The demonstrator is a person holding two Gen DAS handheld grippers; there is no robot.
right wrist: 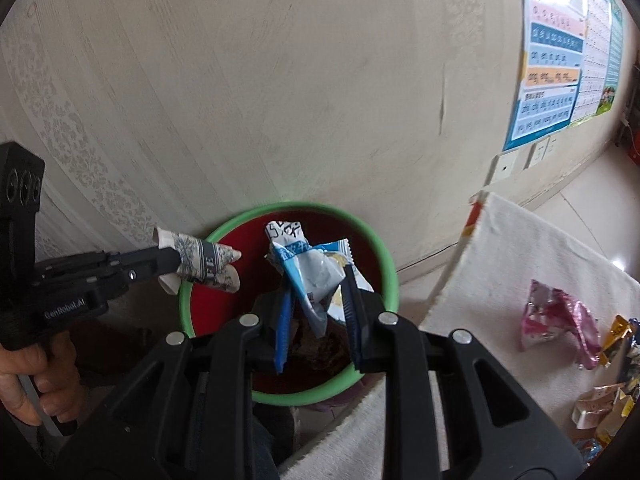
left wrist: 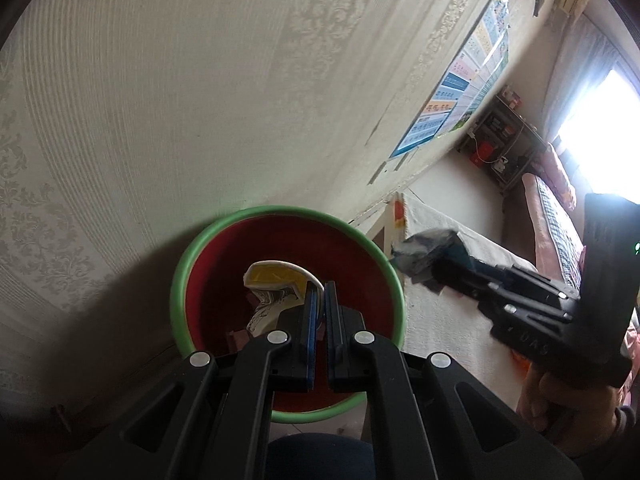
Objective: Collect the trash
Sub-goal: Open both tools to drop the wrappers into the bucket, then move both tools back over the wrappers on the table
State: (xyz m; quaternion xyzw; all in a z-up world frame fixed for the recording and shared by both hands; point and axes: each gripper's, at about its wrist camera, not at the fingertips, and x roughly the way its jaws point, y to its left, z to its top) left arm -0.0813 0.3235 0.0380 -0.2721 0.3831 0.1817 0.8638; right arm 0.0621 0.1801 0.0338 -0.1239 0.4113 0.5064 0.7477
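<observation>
2 tools hover over the bin [right wrist: 387, 268], green-rimmed, red inside, set against the wall [right wrist: 280, 80]. Left tool [left wrist: 319, 289] is clamped on a crumpled paper cup [left wrist: 276, 280] above the bin's mouth. Right tool [right wrist: 318, 286] pinches a blue-and-white wrapper [right wrist: 308, 264] right over the opening; dark scraps lie at the bottom. More wrappers, a pink one [right wrist: 560, 320] among them, sit on the cloth-covered table [right wrist: 512, 248] beside the bin.

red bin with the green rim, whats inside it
Dark brownish rubbish lies at the bottom of the red plastic bin with the green rim; both grippers and their wrappers cover the rest.
</observation>
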